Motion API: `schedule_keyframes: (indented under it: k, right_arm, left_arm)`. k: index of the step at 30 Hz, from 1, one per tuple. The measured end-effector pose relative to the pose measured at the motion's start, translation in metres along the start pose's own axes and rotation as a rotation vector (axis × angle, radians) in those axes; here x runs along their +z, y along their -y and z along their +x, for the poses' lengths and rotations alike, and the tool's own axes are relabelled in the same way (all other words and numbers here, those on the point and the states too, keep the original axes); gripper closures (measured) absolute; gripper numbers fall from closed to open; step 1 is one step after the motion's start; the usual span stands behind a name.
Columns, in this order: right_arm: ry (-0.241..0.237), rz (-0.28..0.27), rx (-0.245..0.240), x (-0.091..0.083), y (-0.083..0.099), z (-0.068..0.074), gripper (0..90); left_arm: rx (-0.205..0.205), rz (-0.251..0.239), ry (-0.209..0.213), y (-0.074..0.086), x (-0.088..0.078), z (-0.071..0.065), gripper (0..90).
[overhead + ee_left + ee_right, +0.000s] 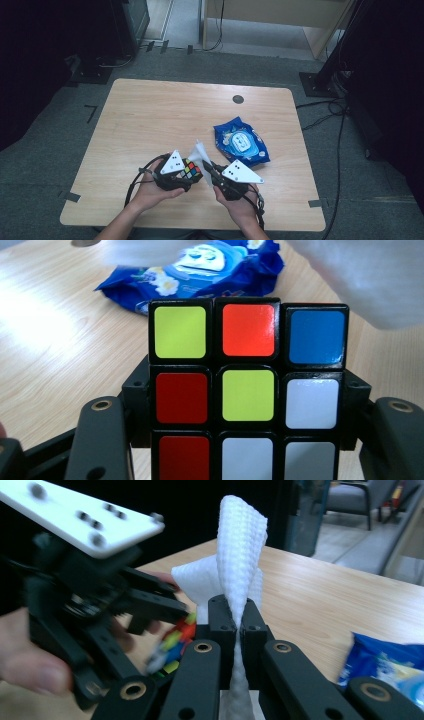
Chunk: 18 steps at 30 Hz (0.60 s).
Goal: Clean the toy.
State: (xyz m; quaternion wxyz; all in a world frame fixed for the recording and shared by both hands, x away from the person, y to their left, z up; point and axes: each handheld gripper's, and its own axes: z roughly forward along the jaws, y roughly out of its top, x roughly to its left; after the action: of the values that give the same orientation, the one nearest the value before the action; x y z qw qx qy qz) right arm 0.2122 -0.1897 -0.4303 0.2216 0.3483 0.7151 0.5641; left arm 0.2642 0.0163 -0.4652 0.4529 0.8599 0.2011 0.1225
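Cube (248, 390) is clamped in left gripper (186, 176); wipe (239, 565), pinched in right gripper (239, 630), is judged next pressed against its faces.

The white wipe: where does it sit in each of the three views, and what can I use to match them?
High view: the white wipe stands at lower centre, between the two grippers, just left of the blue wipes pack.
Left gripper view: a blurred white sheet at the top right, above the cube.
Right gripper view: centre, rising upright from the right gripper, pinched between its fingers.
Shared landmark: the blue wipes pack.
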Motion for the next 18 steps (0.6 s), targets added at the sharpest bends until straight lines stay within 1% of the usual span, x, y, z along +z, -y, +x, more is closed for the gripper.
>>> schedule_keyframes:
  k: [2,5,6,7,8,10,13,14,16,18]
  right_arm:
    - [-0.014,0.010,-0.010,0.002,0.001,0.004,88.7]
    - [-0.015,0.024,-0.016,0.006,0.005,0.005,88.7]
    - [-0.012,0.028,-0.011,0.007,0.006,0.005,88.6]
    - [-0.014,0.017,-0.005,0.007,0.007,0.004,88.6]
    - [-0.012,0.022,0.001,0.007,0.007,0.003,88.6]
    - [-0.002,0.028,-0.001,0.008,0.008,0.001,88.5]
    - [0.023,0.034,0.015,0.011,0.013,-0.004,88.4]
    - [0.034,0.047,0.028,0.012,0.016,-0.007,88.4]
    - [0.061,0.073,0.029,0.015,0.021,-0.012,88.5]
    - [0.083,0.102,0.041,0.019,0.028,-0.018,88.5]
  left_arm:
    - [0.040,0.005,-0.009,-0.002,0.001,-0.005,33.8]
    - [0.043,-0.017,-0.006,-0.004,-0.001,-0.009,33.8]
    - [0.047,-0.015,-0.013,-0.004,-0.001,-0.010,33.8]
    - [0.047,-0.017,-0.009,-0.004,-0.002,-0.009,33.8]
    - [0.042,-0.023,-0.003,-0.004,-0.003,-0.009,33.8]
    - [0.031,-0.036,0.004,-0.005,-0.005,-0.008,33.9]
    - [0.030,-0.045,0.009,-0.006,-0.008,-0.007,33.9]
    - [0.028,-0.048,0.009,-0.006,-0.008,-0.007,33.8]
    - [0.021,-0.059,0.015,-0.007,-0.010,-0.006,33.9]
    - [0.016,-0.073,0.015,-0.008,-0.012,-0.005,33.9]
